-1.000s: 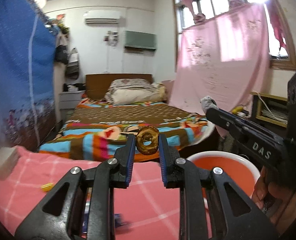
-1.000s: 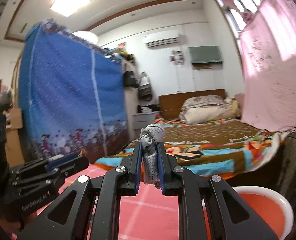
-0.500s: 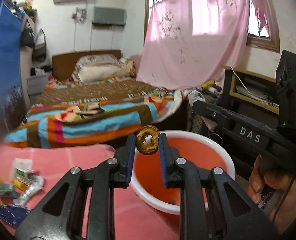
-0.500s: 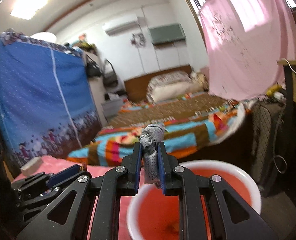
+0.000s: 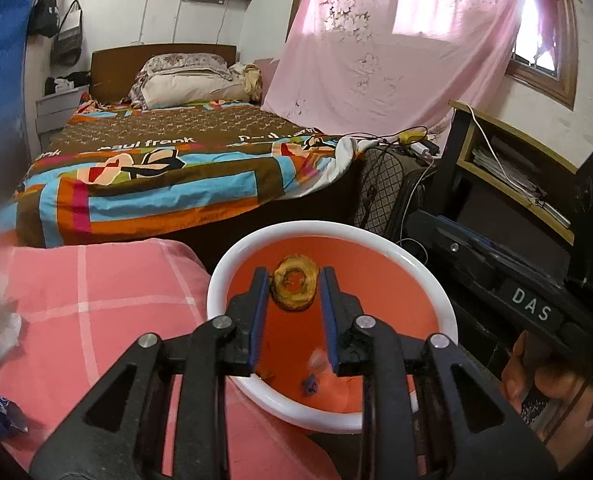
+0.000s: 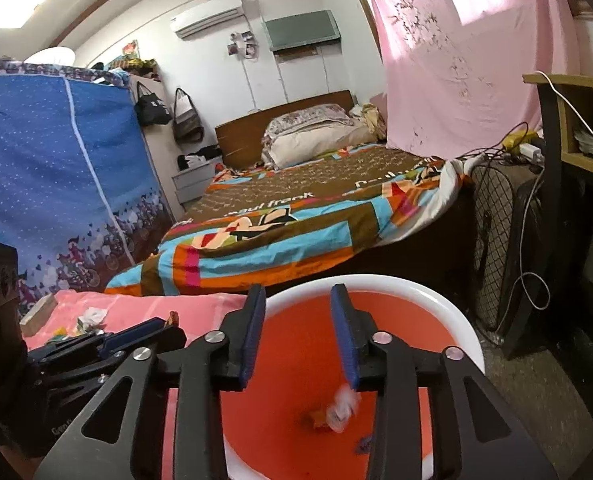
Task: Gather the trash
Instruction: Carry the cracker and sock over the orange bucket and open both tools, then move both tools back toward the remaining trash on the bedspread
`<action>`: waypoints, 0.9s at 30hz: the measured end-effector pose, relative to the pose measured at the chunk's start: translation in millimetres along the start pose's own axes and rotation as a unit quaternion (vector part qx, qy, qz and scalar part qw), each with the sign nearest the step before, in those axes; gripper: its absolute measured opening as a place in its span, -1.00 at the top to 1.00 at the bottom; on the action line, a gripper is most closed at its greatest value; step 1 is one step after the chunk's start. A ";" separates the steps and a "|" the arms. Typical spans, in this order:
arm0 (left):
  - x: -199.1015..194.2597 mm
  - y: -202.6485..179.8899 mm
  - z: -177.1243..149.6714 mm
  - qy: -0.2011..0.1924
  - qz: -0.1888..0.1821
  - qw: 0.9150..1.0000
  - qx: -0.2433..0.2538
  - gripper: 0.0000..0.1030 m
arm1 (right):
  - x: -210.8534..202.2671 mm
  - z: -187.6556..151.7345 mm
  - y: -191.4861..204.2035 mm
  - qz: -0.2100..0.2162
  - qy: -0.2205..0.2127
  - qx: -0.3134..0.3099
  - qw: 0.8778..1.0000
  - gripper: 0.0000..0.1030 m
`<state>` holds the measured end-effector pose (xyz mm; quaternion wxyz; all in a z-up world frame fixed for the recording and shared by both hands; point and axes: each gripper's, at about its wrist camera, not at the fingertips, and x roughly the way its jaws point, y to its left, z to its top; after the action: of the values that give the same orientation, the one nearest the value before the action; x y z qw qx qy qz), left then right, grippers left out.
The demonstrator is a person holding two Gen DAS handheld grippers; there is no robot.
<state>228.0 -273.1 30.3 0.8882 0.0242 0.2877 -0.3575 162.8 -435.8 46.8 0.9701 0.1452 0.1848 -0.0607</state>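
left hand-held gripper (image 5: 293,289): clamps brown ring (image 5: 295,288) over bin (image 5: 328,228) | right hand-held gripper (image 6: 299,322): jaws apart, empty, above bin

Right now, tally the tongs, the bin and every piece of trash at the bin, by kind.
Left tongs and right tongs: 2
Bin: 1
Ring-shaped scrap between the left tongs: 1
Loose scraps in the bin, white scrap, orange scrap, purple scrap: 3
Total: 7

Brown ring-shaped scrap (image 5: 295,288) upright above orange white-rimmed bin (image 5: 232,264), blurred pale wad (image 6: 342,406) and small scraps (image 5: 310,385) at bin bottom
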 end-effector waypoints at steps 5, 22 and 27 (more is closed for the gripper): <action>-3.0 1.6 1.0 -0.006 0.004 1.000 -0.008 0.17 | -1.5 0.9 -4.3 -0.002 0.000 0.010 1.000 0.15; -79.2 62.5 3.6 -0.117 0.119 0.984 -0.069 -1.00 | -16.5 12.1 27.9 0.008 -0.086 -0.009 0.996 -1.00; -109.1 83.0 -3.4 -0.160 0.162 0.970 -0.082 -1.00 | -21.6 11.4 55.2 0.030 -0.121 -0.039 0.991 -1.00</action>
<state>217.0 -142.8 71.6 0.9677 -0.0604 0.1621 -0.1835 156.2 -385.4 79.4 0.9916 0.1045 0.0638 -0.0420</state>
